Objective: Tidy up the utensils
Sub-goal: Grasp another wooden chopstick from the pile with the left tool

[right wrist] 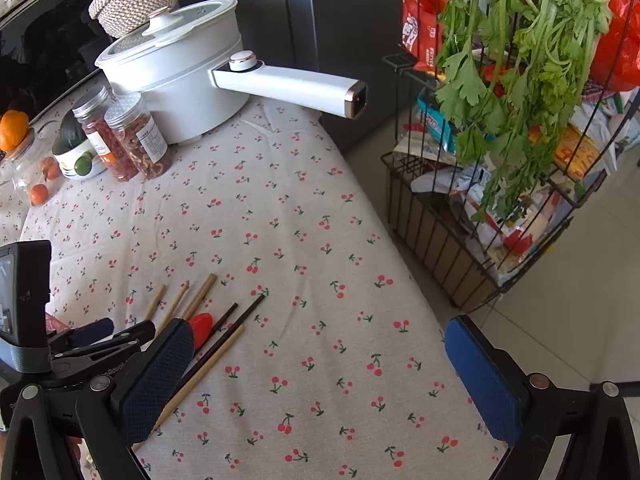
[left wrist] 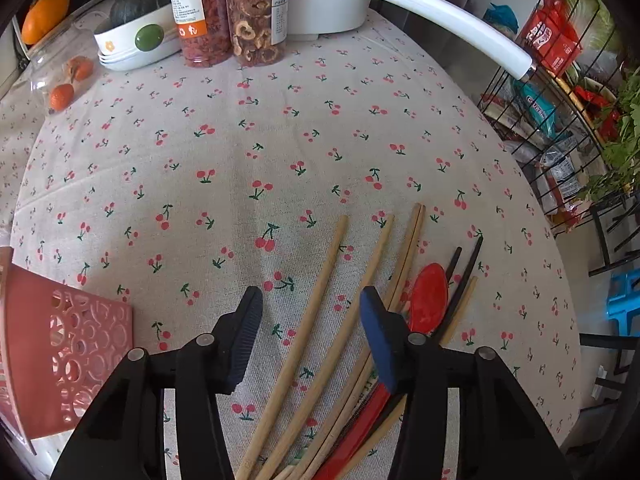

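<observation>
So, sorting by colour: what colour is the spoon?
Red; the spoon shows best in the left wrist view, lying among the chopsticks.

Cherry-print tablecloth [left wrist: 280, 128] covers the table; pale tiled floor [right wrist: 560, 320] beside it; dark cabinet [right wrist: 344, 20] behind.

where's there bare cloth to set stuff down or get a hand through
The widest bare tablecloth lies between the jars and white pot at the back and the chopsticks in front. It is crowded around the red spoon and beside the pink basket.
</observation>
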